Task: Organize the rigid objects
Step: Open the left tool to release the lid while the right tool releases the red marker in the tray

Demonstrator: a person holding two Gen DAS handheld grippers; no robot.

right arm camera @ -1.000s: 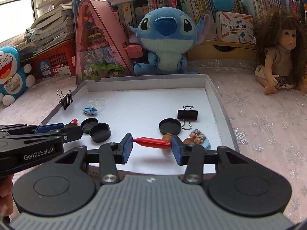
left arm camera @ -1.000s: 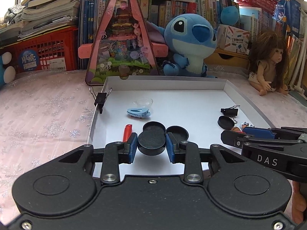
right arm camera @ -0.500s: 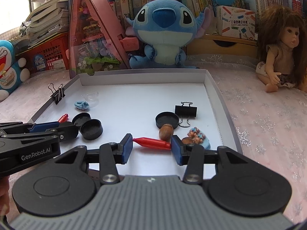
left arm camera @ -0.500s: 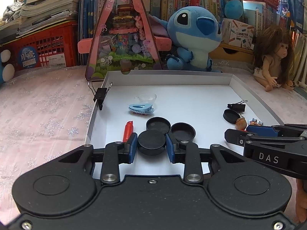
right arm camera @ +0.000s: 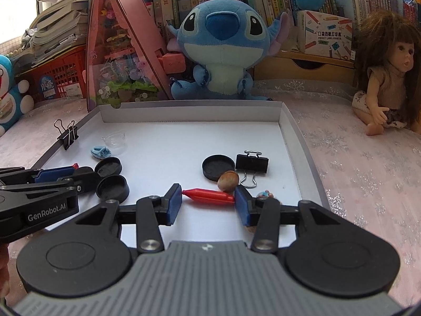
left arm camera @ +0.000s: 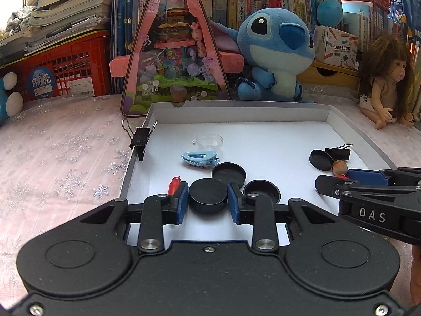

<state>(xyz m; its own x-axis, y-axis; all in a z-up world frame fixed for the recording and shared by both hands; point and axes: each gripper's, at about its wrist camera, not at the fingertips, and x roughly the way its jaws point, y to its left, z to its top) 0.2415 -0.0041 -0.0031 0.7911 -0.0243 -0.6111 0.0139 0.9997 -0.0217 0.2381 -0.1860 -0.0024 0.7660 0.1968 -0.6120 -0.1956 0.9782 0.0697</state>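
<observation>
- 2 tools work over the white tray (left arm camera: pixel 350 126), which sits on a pink snowflake-patterned cloth; whether a tabletop or a bed lies beneath, I cannot tell.
- Left tool (left arm camera: pixel 208 196) is clamped on a black round cap (left arm camera: pixel 208 194), its blue pads touching both sides of the rim, near the tray's front left part.
- 2 more black caps (left arm camera: pixel 228 173) lie just beyond it, one touching the right pad's tip, and a red cone piece (left arm camera: pixel 174 184) lies just beside the left pad.
- Right tool (right arm camera: pixel 208 202) stands apart, its pads bracketing a red pen-like piece (right arm camera: pixel 208 196) that lies crosswise between them; neither pad presses on it as far as I can see.
- Risk 1: the held cap is smooth and gripped only at its rim, so a tilt or a quick swing could let it slip out.
- Risk 2: moving the left tool forward could knock the neighbouring caps or the blue hair clip (left arm camera: pixel 200 157).
- Risk 3: when the right tool closes, the red piece may swivel, or the right pad may catch the brown nut-like object (right arm camera: pixel 228 181), which sits just beside the piece's far end, near the binder clip (right arm camera: pixel 252 163).
</observation>
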